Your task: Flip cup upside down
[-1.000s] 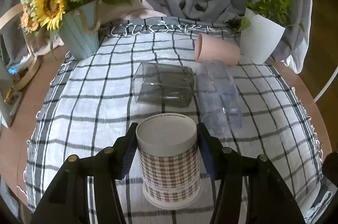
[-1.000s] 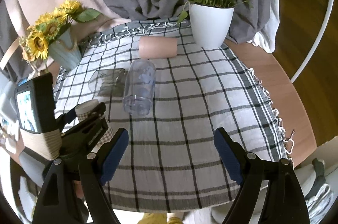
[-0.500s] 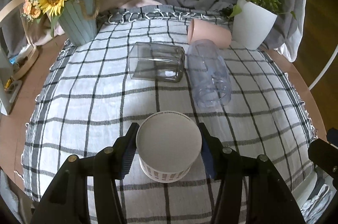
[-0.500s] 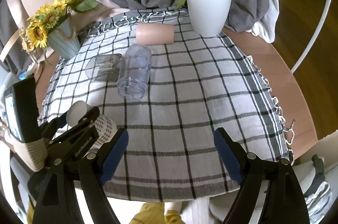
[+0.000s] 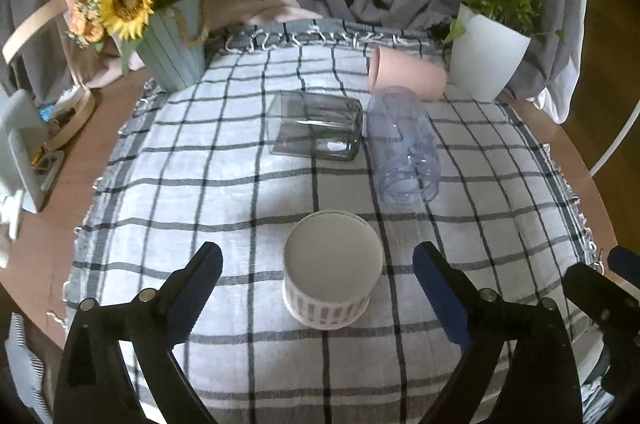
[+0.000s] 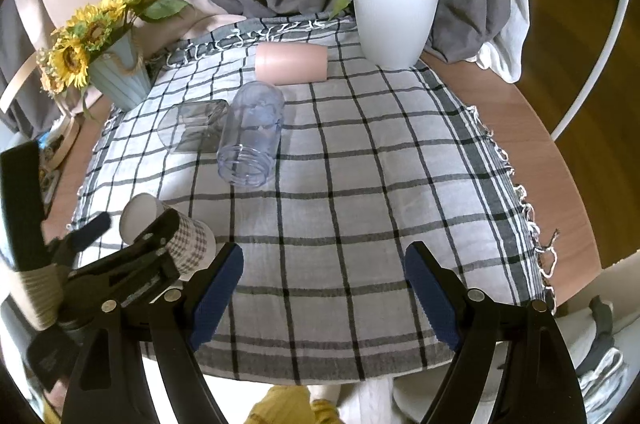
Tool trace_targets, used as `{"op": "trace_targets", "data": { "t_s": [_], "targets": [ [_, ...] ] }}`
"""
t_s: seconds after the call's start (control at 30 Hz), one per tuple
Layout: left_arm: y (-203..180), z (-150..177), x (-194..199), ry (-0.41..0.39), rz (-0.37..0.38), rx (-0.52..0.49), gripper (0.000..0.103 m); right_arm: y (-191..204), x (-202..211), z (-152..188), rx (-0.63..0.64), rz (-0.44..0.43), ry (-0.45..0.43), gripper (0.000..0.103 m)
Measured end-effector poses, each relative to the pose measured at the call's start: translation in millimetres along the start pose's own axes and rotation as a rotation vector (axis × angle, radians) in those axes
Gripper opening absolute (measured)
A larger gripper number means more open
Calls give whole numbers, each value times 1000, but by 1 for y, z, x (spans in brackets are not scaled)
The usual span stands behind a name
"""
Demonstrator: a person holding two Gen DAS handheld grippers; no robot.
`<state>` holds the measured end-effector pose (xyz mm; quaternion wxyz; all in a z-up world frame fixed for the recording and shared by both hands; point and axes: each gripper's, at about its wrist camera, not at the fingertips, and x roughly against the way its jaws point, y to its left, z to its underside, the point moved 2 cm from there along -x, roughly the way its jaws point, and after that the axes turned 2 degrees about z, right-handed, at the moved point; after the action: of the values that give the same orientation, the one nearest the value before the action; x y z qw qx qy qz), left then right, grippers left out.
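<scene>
Left tongs (image 5: pixel 316 280) now spread wide, no longer pinching the paper cup (image 5: pixel 332 274) | cup stands base-up on the checked cloth (image 5: pixel 224 184), on the counter near the front edge, between the pads, free of both | right tongs (image 6: pixel 324 288) spread, empty | judgement: flip done, release complete, only withdrawal left.

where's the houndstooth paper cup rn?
Houndstooth paper cup stands base-up on the checked cloth, near edge, between the open left gripper's fingers, nearer than the clear jar.
</scene>
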<state>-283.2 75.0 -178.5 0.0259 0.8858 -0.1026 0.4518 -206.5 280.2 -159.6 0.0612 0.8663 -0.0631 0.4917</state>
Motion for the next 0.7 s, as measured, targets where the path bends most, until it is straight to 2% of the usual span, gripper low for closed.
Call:
{"op": "trace_targets", "data": {
  "t_s": [0.1,0.17,0.3,0.7],
  "targets": [
    [5,0,20,-15,-23,6,98,0,10,2,-3,-3,-15,84],
    [9,2,37,-40,-44,9,102,2,20,5,0,-4,-36,87],
    [21,10,76,-86,-95,4,103,9,43,13,1,-23,-77,88],
    [56,72,187,-153,-178,3,103,38,151,75,14,-43,-265,89]
  ]
}}
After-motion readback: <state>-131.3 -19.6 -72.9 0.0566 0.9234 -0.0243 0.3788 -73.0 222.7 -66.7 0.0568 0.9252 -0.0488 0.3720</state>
